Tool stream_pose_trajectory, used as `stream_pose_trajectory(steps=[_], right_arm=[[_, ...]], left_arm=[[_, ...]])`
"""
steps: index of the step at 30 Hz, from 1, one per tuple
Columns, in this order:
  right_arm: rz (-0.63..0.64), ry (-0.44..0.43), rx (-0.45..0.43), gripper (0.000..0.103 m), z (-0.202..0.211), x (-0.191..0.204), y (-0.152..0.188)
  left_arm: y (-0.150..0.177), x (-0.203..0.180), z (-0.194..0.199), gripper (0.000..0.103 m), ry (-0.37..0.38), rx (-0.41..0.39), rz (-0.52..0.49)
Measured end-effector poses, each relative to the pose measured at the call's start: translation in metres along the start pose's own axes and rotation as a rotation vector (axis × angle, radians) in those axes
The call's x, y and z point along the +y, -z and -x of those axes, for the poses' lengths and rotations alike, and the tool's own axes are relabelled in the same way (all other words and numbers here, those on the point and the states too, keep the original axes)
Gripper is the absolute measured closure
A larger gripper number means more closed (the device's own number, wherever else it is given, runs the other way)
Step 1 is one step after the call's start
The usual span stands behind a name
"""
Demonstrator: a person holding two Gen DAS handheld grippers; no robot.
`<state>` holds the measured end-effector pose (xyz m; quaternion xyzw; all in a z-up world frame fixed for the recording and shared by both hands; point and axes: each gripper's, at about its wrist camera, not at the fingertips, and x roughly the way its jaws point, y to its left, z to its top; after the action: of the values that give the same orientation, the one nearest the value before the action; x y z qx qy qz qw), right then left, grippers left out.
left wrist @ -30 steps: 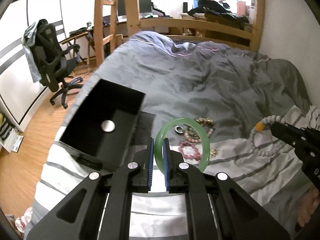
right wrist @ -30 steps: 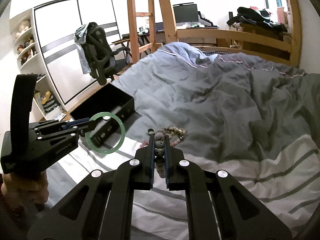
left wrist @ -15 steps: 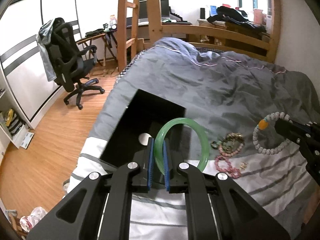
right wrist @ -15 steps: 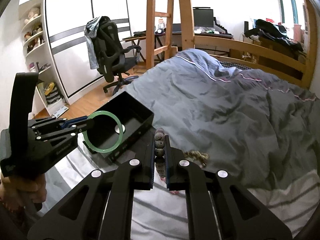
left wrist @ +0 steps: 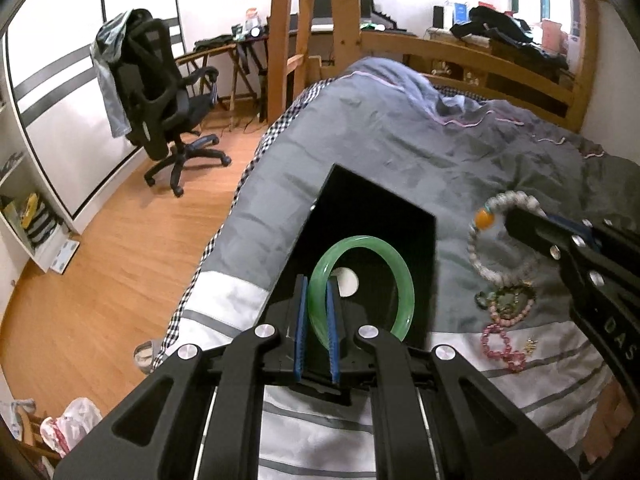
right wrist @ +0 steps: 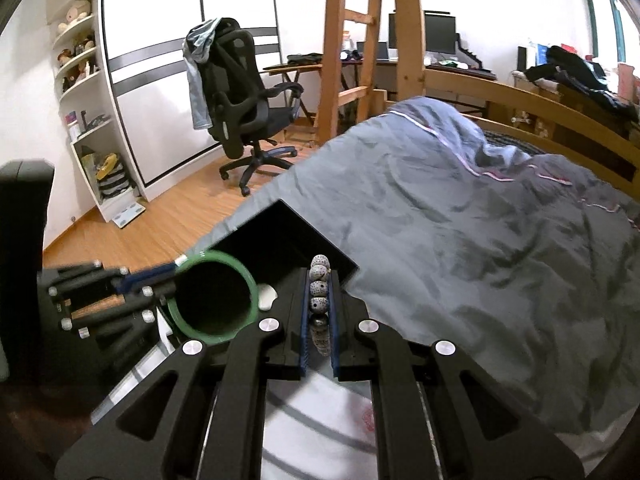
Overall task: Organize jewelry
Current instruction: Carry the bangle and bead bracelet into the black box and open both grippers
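My left gripper (left wrist: 317, 286) is shut on a green jade bangle (left wrist: 396, 264) and holds it over the open black box (left wrist: 384, 216) on the bed. The bangle also shows in the right wrist view (right wrist: 212, 298), held by the left gripper (right wrist: 176, 270) above the box (right wrist: 288, 236). My right gripper (right wrist: 320, 280) is shut on a pale beaded bracelet (right wrist: 319, 286). In the left wrist view that bracelet (left wrist: 486, 248), with one orange bead, hangs from the right gripper (left wrist: 510, 216) just right of the box.
More jewelry lies on the bedding right of the box: a green and beige bead pile (left wrist: 506, 302) and a pink bead bracelet (left wrist: 502, 346). A grey duvet (right wrist: 480, 220) covers the bed. An office chair (right wrist: 240, 96) and wooden ladder (right wrist: 360, 40) stand beyond on the floor.
Both grippers have moved left toward the black box. The bangle now hangs over the box's opening, and the beaded bracelet has come close to the box's right edge.
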<state>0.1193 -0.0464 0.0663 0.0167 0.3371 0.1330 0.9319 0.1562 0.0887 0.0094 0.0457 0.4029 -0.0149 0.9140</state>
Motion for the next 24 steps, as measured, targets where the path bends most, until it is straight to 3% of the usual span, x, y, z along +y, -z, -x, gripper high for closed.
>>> stream_pose_trajectory(steps=[9, 18, 20, 21, 23, 24], right_arm=[[0.014, -0.056, 0.044, 0.094, -0.051, 0.021, -0.014], [-0.012, -0.112, 0.167, 0.091, -0.086, 0.023, 0.002], [-0.046, -0.139, 0.166, 0.072, -0.085, 0.018, 0.004], [-0.065, -0.144, 0.151, 0.050, -0.081, 0.014, 0.003], [-0.091, -0.123, 0.106, 0.030, -0.068, 0.006, 0.000], [-0.100, -0.114, 0.091, 0.017, -0.062, 0.001, -0.001]], left_arm=[[-0.002, 0.012, -0.022, 0.092, -0.013, 0.059, 0.035], [-0.001, 0.014, -0.025, 0.090, -0.002, 0.074, 0.061], [-0.002, 0.016, -0.024, 0.090, 0.017, 0.069, 0.075], [-0.002, 0.018, -0.024, 0.091, 0.023, 0.068, 0.081], [-0.002, 0.021, -0.021, 0.089, 0.027, 0.053, 0.096], [-0.003, 0.021, -0.021, 0.082, 0.049, 0.058, 0.101]])
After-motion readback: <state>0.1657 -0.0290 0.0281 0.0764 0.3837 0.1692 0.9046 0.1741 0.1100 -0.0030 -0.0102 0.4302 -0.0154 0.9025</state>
